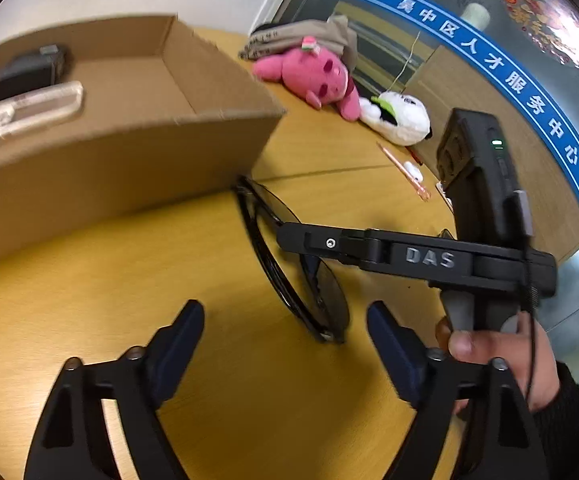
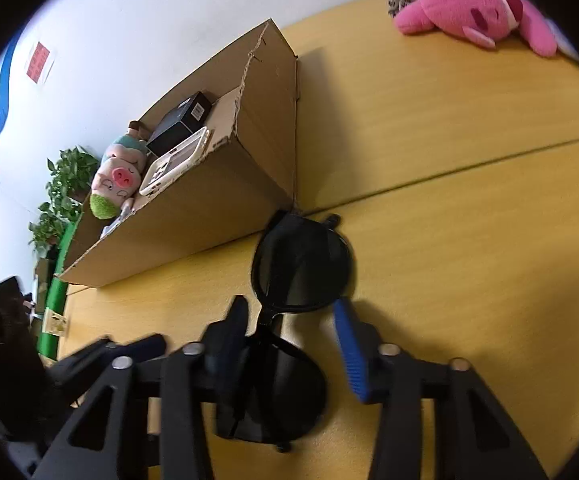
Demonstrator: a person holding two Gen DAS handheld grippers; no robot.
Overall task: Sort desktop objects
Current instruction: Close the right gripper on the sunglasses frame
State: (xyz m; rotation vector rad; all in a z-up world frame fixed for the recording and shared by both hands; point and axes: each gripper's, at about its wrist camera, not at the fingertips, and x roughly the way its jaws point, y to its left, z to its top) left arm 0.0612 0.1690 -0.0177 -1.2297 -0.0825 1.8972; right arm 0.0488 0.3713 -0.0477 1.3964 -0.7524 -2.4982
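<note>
While the black sunglasses (image 2: 301, 268) lie on the yellow surface (image 2: 469, 240) just beside the cardboard box (image 2: 209, 200), the right gripper (image 2: 289, 344) straddles their bridge, fingers spread, not clamped. Left gripper (image 1: 285, 344) hovers nearby, released, holding nothing. Box holds a black carton (image 2: 181, 122), a white calculator-like device (image 2: 175, 160) and a pig plush (image 2: 115, 176). Pink plush (image 2: 473, 8) lies well apart on the surface.

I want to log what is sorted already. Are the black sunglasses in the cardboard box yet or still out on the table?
Still out: the sunglasses lie on the yellow table beside the cardboard box, between the right gripper's fingers.
</note>
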